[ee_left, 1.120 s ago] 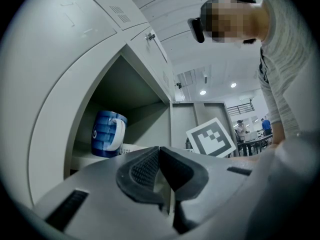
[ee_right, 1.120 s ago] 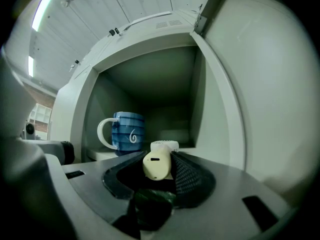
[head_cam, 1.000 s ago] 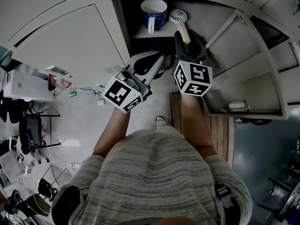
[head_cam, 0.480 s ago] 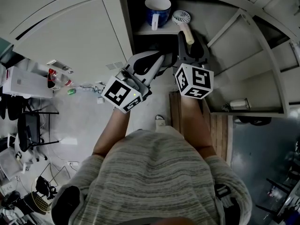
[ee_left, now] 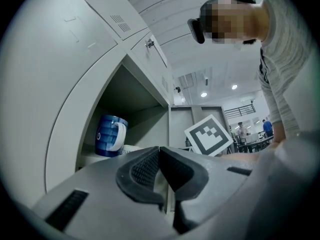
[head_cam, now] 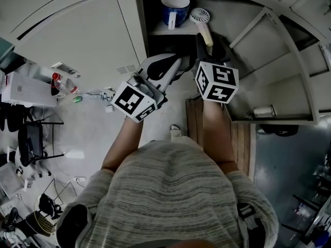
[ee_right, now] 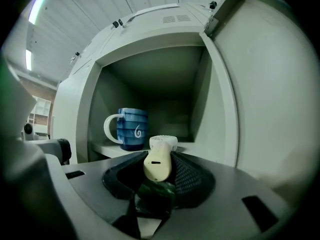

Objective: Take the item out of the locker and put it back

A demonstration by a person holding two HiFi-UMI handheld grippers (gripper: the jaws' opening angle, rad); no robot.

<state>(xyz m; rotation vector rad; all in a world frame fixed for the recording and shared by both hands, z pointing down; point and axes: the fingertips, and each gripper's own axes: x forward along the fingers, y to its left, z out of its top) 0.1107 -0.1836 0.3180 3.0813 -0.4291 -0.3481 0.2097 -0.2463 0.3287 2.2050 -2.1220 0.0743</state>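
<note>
— Hand fan (ee_right: 159, 160)?
— Pinched by the handle between right gripper (ee_right: 158, 176) fingers (ee_right: 192, 176), head pointing into the open locker (ee_right: 220, 109), right of the blue mug (ee_right: 131, 129) on its shelf (ee_right: 112, 149).
— Left gripper (ee_left: 160, 169)?
— Fingers pressed together, holding nothing.

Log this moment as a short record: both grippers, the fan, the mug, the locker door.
left gripper: jaws together, nothing between them
right gripper: closed on the fan's handle
fan: small, cream handle, white head leading toward the shelf, to the right of the mug
mug: blue with a white handle, upright on the shelf
locker door: open
fan touching shelf: cannot tell
</note>
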